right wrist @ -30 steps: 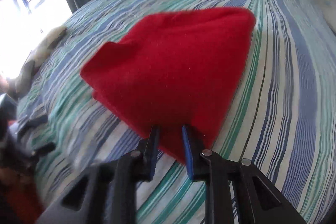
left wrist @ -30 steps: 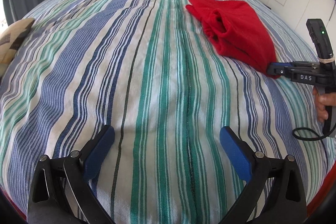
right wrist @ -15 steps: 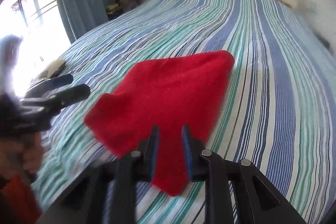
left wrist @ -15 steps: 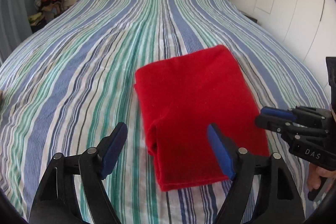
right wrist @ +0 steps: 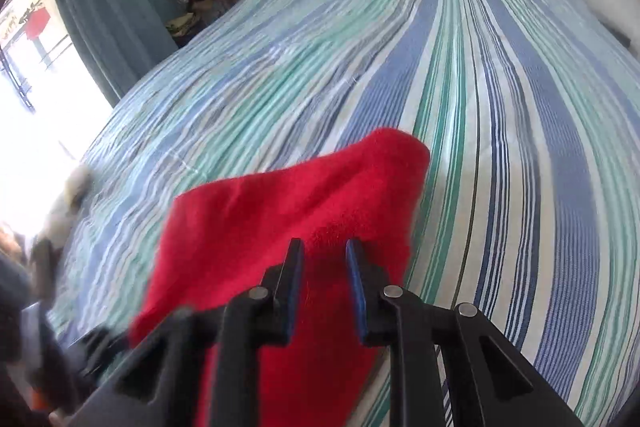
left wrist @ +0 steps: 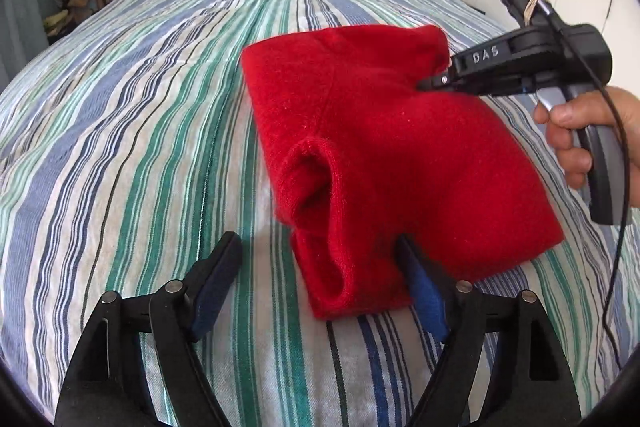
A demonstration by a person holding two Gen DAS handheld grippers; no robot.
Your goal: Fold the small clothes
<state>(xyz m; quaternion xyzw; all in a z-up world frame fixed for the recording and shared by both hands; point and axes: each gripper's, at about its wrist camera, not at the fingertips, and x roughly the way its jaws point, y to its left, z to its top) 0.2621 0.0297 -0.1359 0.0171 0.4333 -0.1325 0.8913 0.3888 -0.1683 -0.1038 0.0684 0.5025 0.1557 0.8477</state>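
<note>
Right gripper (left wrist: 430, 83) now seemingly clenches lifted red garment (left wrist: 384, 155); left gripper's (left wrist: 320, 267) fingers opening, released.

Daylight scene, evenly bright. In the right wrist view the window (right wrist: 28, 75) at far left is blown out to white glare, and the near-left corner is smeared, probably by motion blur. The left wrist view is sharp; a soft shadow lies under the red garment (left wrist: 384, 155). Fisheye bending and dark vignetting mark all edges.
</note>
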